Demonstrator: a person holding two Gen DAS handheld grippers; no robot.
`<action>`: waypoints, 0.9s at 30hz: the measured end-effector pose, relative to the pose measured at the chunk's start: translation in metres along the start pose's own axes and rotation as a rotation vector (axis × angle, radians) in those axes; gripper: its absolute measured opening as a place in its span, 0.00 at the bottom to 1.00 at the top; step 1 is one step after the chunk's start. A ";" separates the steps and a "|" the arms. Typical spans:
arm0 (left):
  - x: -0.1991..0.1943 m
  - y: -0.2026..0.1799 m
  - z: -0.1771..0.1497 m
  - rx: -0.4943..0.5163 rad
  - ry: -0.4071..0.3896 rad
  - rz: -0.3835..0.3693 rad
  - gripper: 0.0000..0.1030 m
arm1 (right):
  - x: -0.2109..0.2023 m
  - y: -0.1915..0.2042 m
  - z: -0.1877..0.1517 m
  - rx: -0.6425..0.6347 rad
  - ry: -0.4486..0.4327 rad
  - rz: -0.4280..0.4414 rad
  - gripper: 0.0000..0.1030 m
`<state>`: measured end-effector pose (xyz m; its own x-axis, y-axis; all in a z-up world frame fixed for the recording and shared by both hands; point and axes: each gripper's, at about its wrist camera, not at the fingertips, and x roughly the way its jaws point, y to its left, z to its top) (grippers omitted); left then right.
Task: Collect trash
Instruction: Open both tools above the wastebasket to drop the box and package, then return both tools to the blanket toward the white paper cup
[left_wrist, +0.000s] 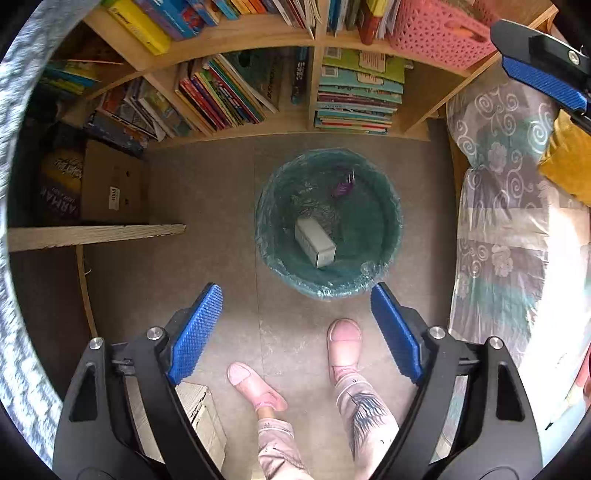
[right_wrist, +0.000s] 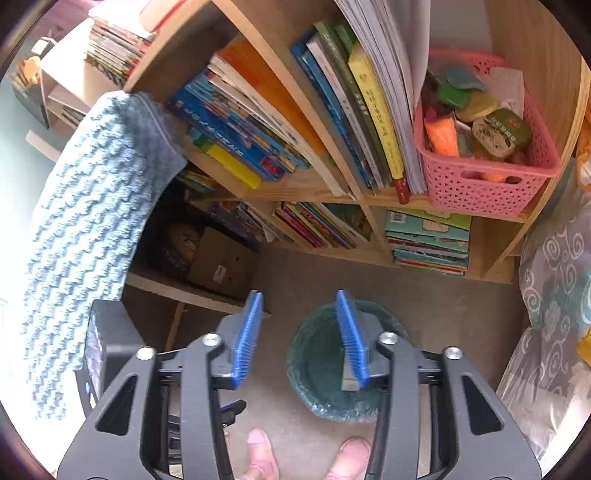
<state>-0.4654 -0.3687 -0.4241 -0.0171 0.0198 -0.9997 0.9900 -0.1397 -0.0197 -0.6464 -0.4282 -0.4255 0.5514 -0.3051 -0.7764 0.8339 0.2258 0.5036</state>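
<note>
A round bin with a green plastic liner (left_wrist: 384, 206) stands on the floor below me. In it lie a white carton (left_wrist: 314, 242), a purple wrapper (left_wrist: 341, 184) and crumpled clear plastic. My left gripper (left_wrist: 297, 306) is open and empty, high above the bin's near rim. My right gripper (right_wrist: 300, 332) is open and empty, above the bin (right_wrist: 317, 369); its right finger hides part of the bin. One finger of the right gripper (left_wrist: 543, 81) shows at the upper right of the left wrist view.
A wooden bookshelf (left_wrist: 258, 37) full of books stands behind the bin, with a pink basket (right_wrist: 484, 184) of toys. A patterned bed cover (left_wrist: 509, 221) is on the right, a cardboard box (left_wrist: 110, 184) and a board on the left. The person's pink shoes (left_wrist: 343, 347) stand before the bin.
</note>
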 end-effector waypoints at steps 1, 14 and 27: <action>-0.007 0.002 -0.003 -0.002 -0.003 0.005 0.78 | -0.005 0.004 0.001 -0.005 0.002 0.006 0.46; -0.144 0.037 -0.045 -0.048 -0.140 0.048 0.84 | -0.099 0.095 0.033 -0.161 -0.037 0.077 0.67; -0.274 0.126 -0.148 -0.320 -0.285 0.113 0.90 | -0.145 0.263 0.048 -0.491 0.009 0.295 0.79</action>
<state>-0.3151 -0.2451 -0.1504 0.1006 -0.2580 -0.9609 0.9806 0.1888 0.0520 -0.5061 -0.3692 -0.1624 0.7574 -0.1570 -0.6339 0.5358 0.7042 0.4659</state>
